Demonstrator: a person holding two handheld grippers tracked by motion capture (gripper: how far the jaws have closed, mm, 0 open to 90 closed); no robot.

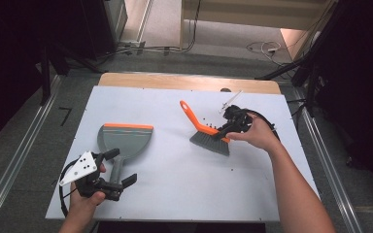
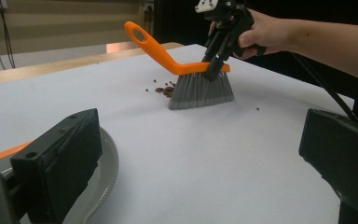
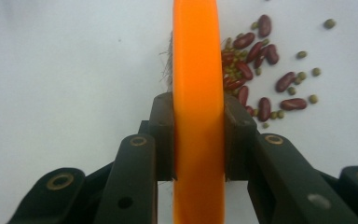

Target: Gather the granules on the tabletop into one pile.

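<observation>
A hand brush (image 1: 209, 136) with an orange handle and grey bristles stands bristles-down on the white tabletop (image 1: 175, 194), right of centre. My right gripper (image 1: 225, 130) is shut on its orange back (image 3: 198, 56), one jaw on each side. A small heap of red beans and green peas (image 3: 256, 51) lies just beside the bristles (image 2: 200, 88). A grey dustpan (image 1: 126, 138) with an orange lip lies flat at the front left. My left gripper (image 1: 120, 167) is open, and the dustpan's handle runs between its wide-apart jaws without being pinched. In the left gripper view the pan's rim (image 2: 108, 170) shows beside the left jaw.
A few stray beans (image 2: 257, 109) lie on the tabletop away from the heap. The wooden table edge (image 1: 175, 80) runs along the far side. Metal rails (image 1: 14, 165) flank the table, and cables (image 1: 264, 47) lie on the floor behind it.
</observation>
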